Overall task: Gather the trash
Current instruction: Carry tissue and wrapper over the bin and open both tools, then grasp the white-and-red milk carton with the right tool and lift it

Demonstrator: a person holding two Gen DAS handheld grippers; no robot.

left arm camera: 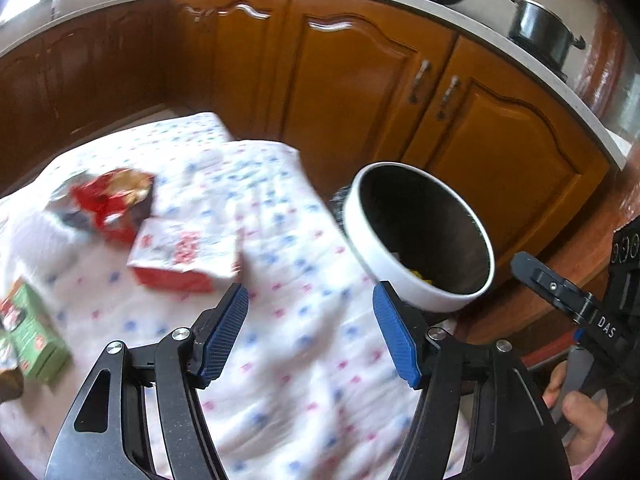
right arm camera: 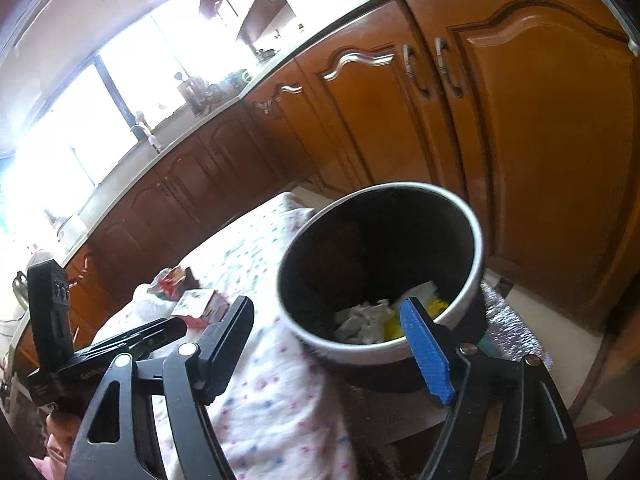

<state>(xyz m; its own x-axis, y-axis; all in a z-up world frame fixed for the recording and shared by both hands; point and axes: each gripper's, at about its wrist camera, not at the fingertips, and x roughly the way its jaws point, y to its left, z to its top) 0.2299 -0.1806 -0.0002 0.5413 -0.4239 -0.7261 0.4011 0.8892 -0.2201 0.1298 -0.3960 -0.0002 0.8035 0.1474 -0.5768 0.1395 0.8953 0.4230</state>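
Above the dotted tablecloth [left arm camera: 280, 240] you hold both grippers tilted downward, the left gripper [left arm camera: 310, 332] and right gripper [right arm camera: 332, 344] both spread wide and empty, with the white-rimmed bin [right arm camera: 468, 292] holding crumpled trash [right arm camera: 364, 320] just beside the cloth's edge.

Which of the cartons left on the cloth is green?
The green carton at the far left edge of the left wrist view; the red-and-white carton lies nearer the bin.
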